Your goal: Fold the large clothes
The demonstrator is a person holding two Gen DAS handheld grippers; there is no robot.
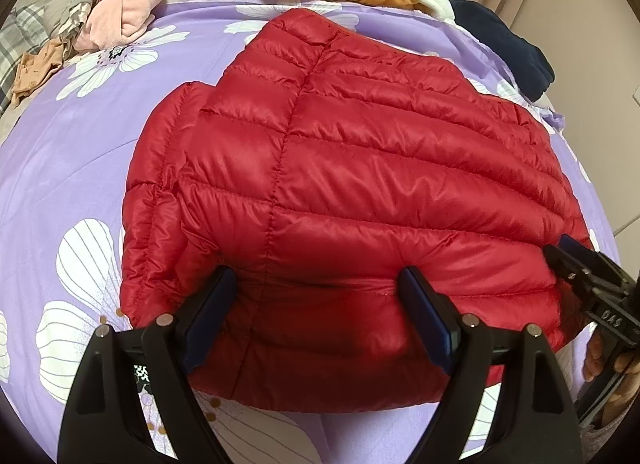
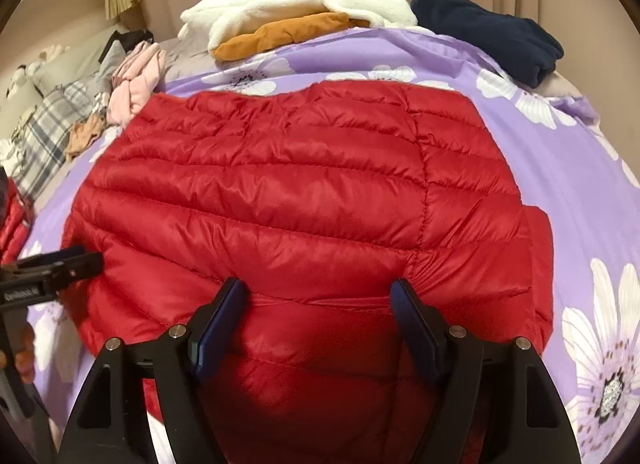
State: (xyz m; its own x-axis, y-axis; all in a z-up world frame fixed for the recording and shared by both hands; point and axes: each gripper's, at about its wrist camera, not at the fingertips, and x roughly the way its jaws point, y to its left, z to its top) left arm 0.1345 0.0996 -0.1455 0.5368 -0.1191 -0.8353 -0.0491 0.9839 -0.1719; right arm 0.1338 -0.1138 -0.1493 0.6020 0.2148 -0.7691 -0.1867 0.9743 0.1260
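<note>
A red quilted puffer jacket (image 1: 360,167) lies spread on a purple bedsheet with white flowers (image 1: 72,167). Its stitched seam runs away from me, and one sleeve is tucked along its left side. My left gripper (image 1: 318,284) stands open over the near hem, with both fingertips resting on the puffy fabric that bulges between them. My right gripper (image 2: 320,296) is open in the same way over the hem further right on the jacket (image 2: 300,191). Each gripper also shows at the jacket's side edge in the other view: the right gripper (image 1: 576,268) and the left gripper (image 2: 76,260).
At the far edge of the bed lie a white fleece (image 2: 288,3) over an orange garment (image 2: 280,35) and a folded navy garment (image 2: 492,31). Pink clothes (image 1: 128,11) and plaid fabric (image 2: 44,131) sit at the far left. A curtain hangs behind.
</note>
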